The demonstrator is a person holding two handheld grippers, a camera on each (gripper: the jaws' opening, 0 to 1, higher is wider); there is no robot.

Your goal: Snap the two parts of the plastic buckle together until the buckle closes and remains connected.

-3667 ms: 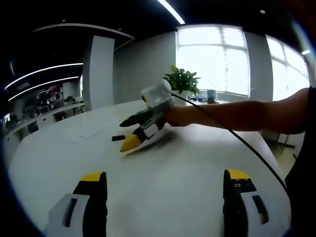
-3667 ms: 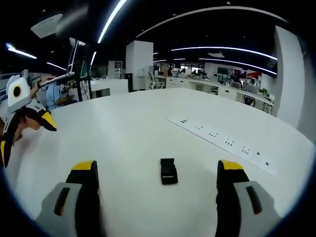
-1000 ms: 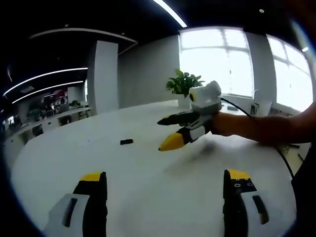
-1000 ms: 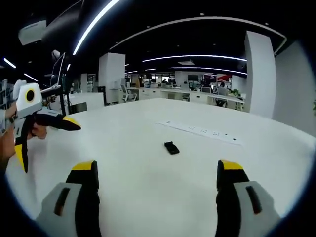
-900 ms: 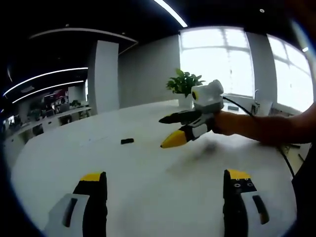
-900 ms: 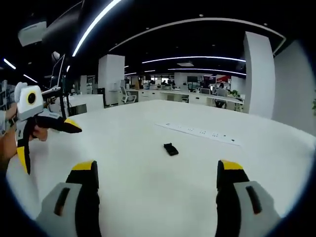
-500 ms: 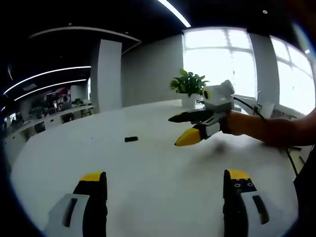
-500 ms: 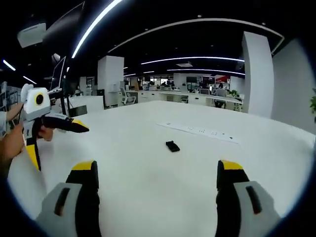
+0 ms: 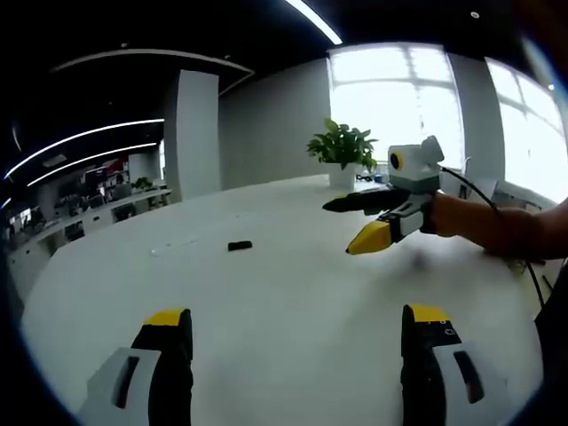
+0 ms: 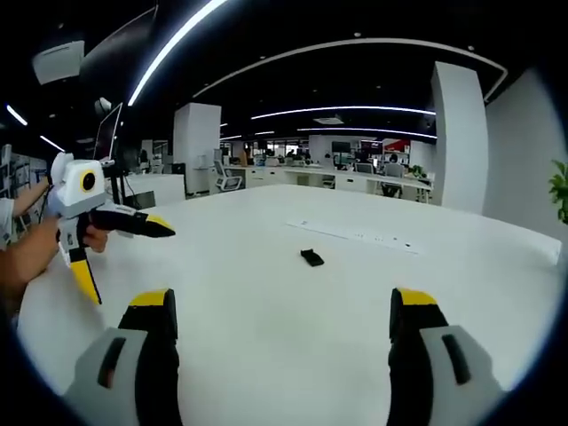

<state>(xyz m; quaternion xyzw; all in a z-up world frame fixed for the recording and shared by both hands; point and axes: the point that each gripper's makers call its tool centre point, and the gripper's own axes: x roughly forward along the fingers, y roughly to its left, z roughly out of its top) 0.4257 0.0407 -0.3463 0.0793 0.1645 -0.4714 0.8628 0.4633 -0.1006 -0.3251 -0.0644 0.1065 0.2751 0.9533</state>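
A small black plastic buckle (image 9: 239, 246) lies on the white table (image 9: 293, 293), seen far off in the left gripper view; the right gripper view has the buckle (image 10: 311, 258) at mid-table. My left gripper (image 9: 296, 324) is open, jaws wide apart, nothing between them, well short of the buckle. My right gripper (image 10: 279, 306) is open too, empty, raised above the table. In the left gripper view the right gripper (image 9: 359, 222) hangs in the air at the right, jaws apart. In the right gripper view the left gripper (image 10: 126, 250) hovers at the left, held by a hand.
A potted plant (image 9: 343, 151) stands at the table's far edge by bright windows. A white strip with power sockets (image 10: 355, 234) runs across the table behind the buckle. A person's forearm (image 9: 497, 226) reaches in from the right. Desks and chairs fill the background.
Both grippers have drawn back from the buckle and lifted; the buckle now looks smaller and farther. The right gripper has drifted rightwards in the left gripper view. Both stayed open.
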